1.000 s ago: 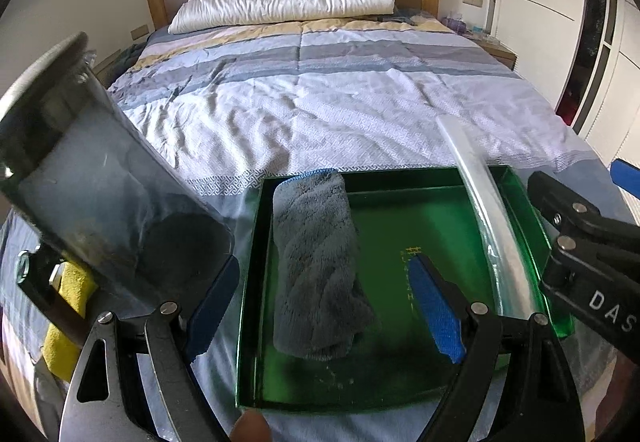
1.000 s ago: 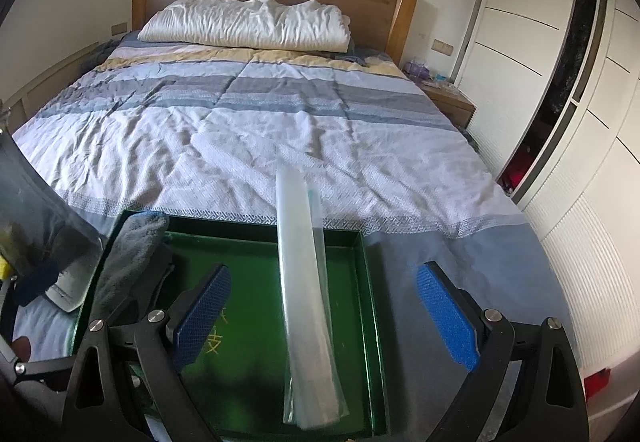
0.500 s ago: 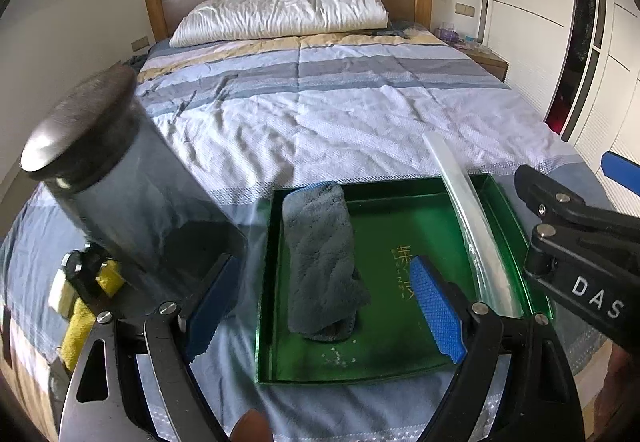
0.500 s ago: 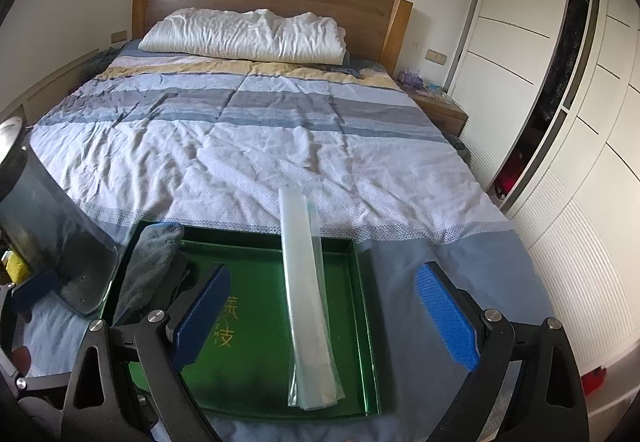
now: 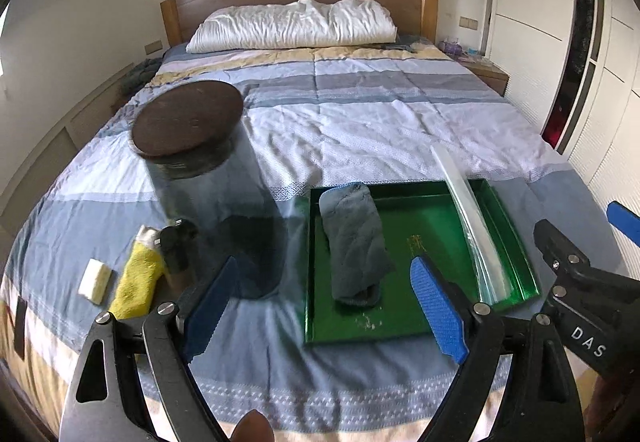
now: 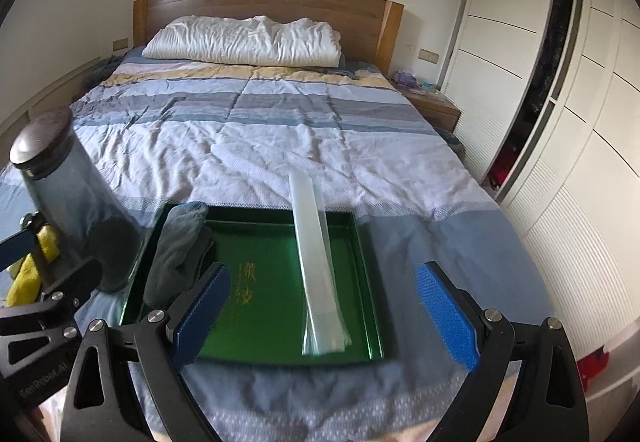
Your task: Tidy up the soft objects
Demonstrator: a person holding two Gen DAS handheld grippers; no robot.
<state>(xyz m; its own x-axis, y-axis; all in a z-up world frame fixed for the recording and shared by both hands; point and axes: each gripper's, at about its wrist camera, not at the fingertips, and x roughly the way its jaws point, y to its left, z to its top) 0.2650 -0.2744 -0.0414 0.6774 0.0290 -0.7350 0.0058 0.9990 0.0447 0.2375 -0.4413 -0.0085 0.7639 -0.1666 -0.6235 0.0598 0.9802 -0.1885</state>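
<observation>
- Green tray (image 5: 408, 330) lies flat on the bed (image 5: 360, 130); it serves as the collecting place.
- Rolled grey towel (image 5: 354, 242) lies inside, along its left wall; clear plastic sleeve (image 5: 476, 234) lies along the right wall.
- Yellow cloth (image 5: 138, 278) lies outside, beside the dark jar (image 5: 208, 178); judged unsorted.
- Left gripper (image 5: 320, 314) and right gripper (image 6: 324, 314): jaws wide, empty, apart from everything.

Glossy green tray (image 5: 508, 226), terry towel (image 5: 354, 238).
</observation>
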